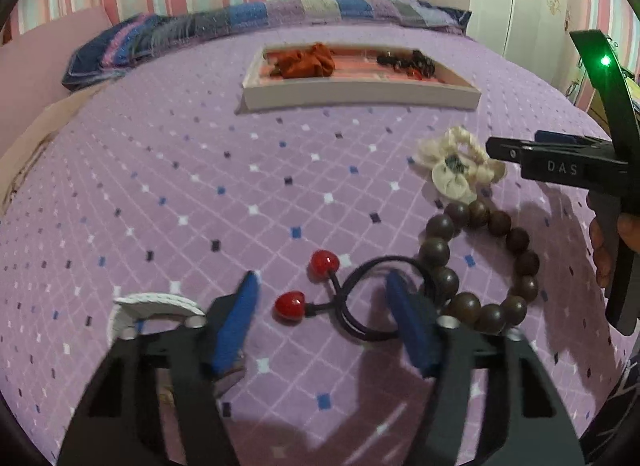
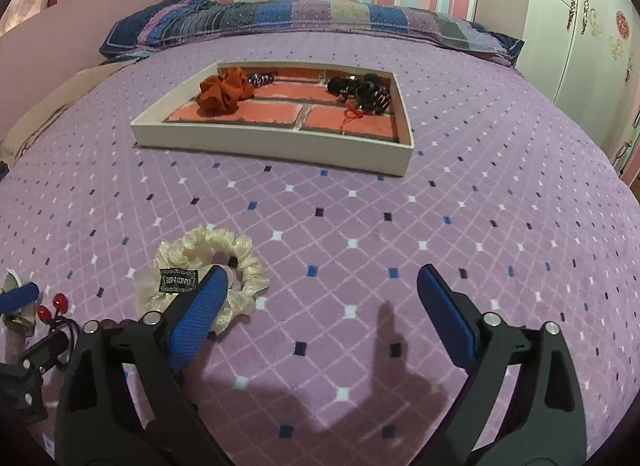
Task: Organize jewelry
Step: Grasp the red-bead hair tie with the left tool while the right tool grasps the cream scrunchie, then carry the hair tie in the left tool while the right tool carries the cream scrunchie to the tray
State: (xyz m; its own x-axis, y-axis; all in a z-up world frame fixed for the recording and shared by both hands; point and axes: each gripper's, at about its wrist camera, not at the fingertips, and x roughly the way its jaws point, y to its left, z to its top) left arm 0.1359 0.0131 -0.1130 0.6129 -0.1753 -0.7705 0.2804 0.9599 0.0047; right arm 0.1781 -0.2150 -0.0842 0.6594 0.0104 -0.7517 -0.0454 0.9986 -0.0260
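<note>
My left gripper (image 1: 324,308) hangs low over the purple bedspread, jaws apart. Between its blue pads lies a black hair tie (image 1: 362,308) with two red heart beads (image 1: 324,264). The right pad overlaps the tie's loop and neither pad presses on it. A brown wooden bead bracelet (image 1: 486,262) lies just right of the tie. Beyond it is a cream scrunchie (image 1: 456,169) (image 2: 208,270). My right gripper (image 2: 324,298) stands open above the bedspread. Its left finger covers the scrunchie's near edge, and only bare spread lies between its pads. From the left wrist it shows as the right gripper (image 1: 504,149) beside the scrunchie.
A white compartment tray (image 2: 272,141) (image 1: 360,95) sits farther up the bed with an orange scrunchie (image 2: 224,93) and dark hair accessories (image 2: 360,91) in it. A white crescent-shaped piece (image 1: 156,304) lies left of my left gripper. Striped pillows (image 2: 280,17) line the headboard wall and a white wardrobe (image 2: 580,25) stands at the right.
</note>
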